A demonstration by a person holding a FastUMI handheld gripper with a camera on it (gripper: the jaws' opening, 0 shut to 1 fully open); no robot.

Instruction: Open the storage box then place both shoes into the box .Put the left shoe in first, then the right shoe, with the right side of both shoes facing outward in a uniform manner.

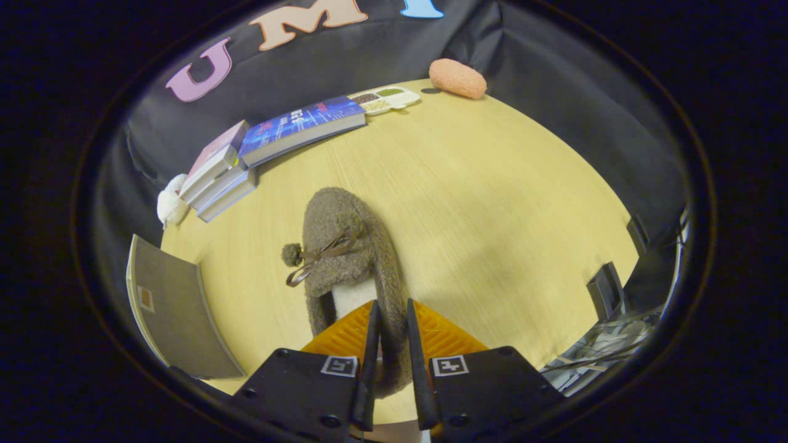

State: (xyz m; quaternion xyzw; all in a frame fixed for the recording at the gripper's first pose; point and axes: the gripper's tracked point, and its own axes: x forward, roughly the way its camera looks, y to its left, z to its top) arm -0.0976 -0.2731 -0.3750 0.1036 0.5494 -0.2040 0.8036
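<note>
Over the middle of the pale wooden table [492, 203] the gripper [390, 320] points forward and down, tilted so the tabletop slopes away beyond it. Its two fingers [371, 363] stand close together and pinch the side wall of a fuzzy brown slipper [345, 246] near the heel: one finger sits inside the opening against the light lining, the other outside the wall. The slipper stretches away from the fingers with its toe pointing toward the far books. A small pompom and a brown ribbon bow [311, 258] sit on its upper, on the side toward the grey box lid. Whether the slipper rests on the table or is lifted just off it cannot be told.

Each finger mount carries a square black-and-white marker tag [338, 365]. Off to one side of the slipper, at the near table edge, lies a flat grey lid or box panel [175, 314] with a small label too small to read. Beyond the slipper a stack of books [218, 178] lies beside a blue book [301, 126] whose cover print is too blurred to read. Further along stands a white divided tray [386, 99] of grains, and an orange sponge [457, 78] lies near the black cloth wall. A white cloth bundle [170, 200] lies just beside the book stack.
</note>
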